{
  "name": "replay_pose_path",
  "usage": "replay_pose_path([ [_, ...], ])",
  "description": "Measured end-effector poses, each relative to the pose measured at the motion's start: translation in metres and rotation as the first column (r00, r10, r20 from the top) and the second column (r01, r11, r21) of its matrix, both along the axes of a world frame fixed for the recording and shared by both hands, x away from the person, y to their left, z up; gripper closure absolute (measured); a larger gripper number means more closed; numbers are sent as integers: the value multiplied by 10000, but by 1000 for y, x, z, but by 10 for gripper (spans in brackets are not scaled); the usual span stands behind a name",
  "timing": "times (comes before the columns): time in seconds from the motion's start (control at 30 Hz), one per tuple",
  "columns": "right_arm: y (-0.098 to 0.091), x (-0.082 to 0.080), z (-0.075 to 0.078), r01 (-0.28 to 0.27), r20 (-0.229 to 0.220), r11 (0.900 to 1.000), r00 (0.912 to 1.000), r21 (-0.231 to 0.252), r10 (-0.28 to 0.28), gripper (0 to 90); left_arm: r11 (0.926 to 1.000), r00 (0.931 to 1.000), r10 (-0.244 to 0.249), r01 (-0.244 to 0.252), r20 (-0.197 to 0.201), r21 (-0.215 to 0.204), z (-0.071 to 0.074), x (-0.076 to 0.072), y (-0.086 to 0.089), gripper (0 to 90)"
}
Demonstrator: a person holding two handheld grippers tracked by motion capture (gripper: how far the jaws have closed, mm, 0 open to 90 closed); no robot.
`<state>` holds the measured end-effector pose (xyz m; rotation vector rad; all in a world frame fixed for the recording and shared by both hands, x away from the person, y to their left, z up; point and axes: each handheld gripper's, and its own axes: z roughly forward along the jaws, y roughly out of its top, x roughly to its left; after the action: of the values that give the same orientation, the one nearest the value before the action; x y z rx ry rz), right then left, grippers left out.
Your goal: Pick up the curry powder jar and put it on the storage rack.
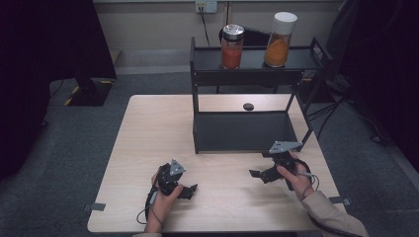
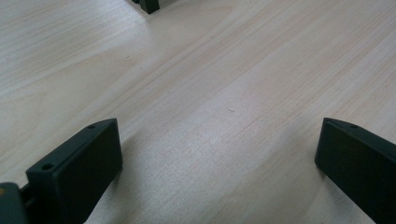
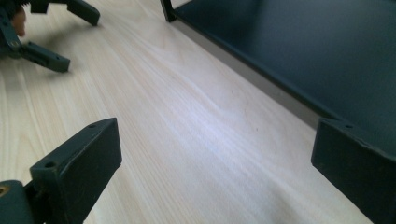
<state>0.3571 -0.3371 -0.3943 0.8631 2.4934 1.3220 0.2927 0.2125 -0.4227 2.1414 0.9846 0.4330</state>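
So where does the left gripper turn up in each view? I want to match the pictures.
High view: left gripper at lower left of centre, jaws open, pointing right.
Left gripper view: its own two jaws rise from the bottom corners, spread wide over bare wood.
Right gripper view: top left corner, jaws open.
Shared landmark: the pale wooden table in all three; the black rack also shows in the high and right gripper views.

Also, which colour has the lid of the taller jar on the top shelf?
White; the taller jar's lid shows best in the high view.
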Motion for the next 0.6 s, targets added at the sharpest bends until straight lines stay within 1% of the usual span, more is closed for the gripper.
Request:
replay_pose_path([
  [0.1,-1,-1,-6,-14,-81,10000,10000,-46,13,7,10000,10000,0,0,-1,1,0,0,0,0],
  [0.17,-1,-1,-7,-76,-123,9998,9999,-201,73,6,10000,10000,1,-1,-1,0,0,0,0,0],
  [0.3,-4,-2,-12,-234,-258,9992,9994,-328,226,7,10000,10000,-1,1,1,1,0,0,0,0],
  [0.53,-10,-6,-21,-170,-332,9981,9993,-586,151,7,10000,10000,0,0,1,1,0,0,0,0],
  [0.6,-13,-7,-23,-175,-343,9983,9993,-555,156,7,10000,10000,0,0,0,-2,0,0,0,0],
])
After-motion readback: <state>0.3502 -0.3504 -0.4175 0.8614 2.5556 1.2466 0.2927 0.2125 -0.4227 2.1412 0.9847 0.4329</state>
